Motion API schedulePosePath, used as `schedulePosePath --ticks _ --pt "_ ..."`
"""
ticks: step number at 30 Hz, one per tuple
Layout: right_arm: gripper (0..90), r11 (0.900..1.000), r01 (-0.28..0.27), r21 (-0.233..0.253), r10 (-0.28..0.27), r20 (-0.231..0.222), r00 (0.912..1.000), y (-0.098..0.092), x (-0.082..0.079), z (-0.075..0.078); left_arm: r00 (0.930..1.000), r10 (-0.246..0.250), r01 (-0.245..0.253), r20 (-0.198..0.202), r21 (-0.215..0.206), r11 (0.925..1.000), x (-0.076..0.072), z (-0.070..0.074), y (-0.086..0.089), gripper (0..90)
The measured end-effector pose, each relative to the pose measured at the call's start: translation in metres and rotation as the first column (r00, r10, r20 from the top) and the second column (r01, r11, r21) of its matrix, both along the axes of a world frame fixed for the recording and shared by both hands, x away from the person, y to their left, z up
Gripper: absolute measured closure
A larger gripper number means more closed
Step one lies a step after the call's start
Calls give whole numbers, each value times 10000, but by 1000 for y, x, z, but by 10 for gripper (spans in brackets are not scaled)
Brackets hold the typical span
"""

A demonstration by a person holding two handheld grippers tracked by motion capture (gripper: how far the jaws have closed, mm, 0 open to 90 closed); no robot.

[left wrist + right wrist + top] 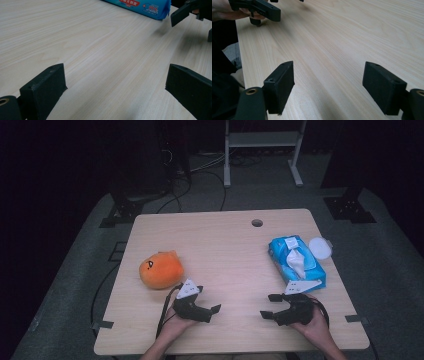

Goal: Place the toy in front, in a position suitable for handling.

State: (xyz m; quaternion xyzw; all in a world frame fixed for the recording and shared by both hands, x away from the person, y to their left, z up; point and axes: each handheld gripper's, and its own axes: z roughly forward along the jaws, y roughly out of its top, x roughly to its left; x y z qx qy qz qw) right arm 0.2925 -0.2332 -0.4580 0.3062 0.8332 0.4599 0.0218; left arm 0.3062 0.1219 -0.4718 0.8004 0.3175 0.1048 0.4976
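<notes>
Currently both sets of jaws stand wide apart with nothing between them, just bare wood grain under each pair.

Left gripper: jaws released, pointing toward the table's middle and the other hand. Sits low over the near edge of the table, held in the person's left hand. In the left gripper view its gap frames bare tabletop, with one end of the blue wipes pack at the top and the other gripper's jaw tip top right.

Right gripper: jaws also released, aimed back at the left one. Held in the right hand, near the front right part of the table. In the right gripper view its gap shows bare wood, and the left gripper with fingers on it sits top left.

The two grippers face each other, apart, with a clear strip of table between them.

Wipes pack: lies flat just beyond the right gripper, a white sheet sticking up from its top opening. A white round lid lies just beside its far right corner.

Orange plush toy: just beyond the left gripper, near the left edge, lying on the table, not touched by the jaws.

A round hole sits near the table's far edge.
</notes>
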Motion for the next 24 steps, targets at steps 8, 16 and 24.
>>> schedulePosePath --ticks 8,16,24 --pt "241 10000 -16 51 16 -47 10000 -2 3 -1 9993 347 -353 -164 -390 9986 3 3 4 24" --pt "241 9999 -101 -22 101 -29 9999 3 4 -1 9979 285 -310 581 431 9986 -1 19 7 25" --pt "241 9998 66 190 -65 -88 9999 0 6 -1 9963 42 -115 860 839 9964 5 39 14 25"
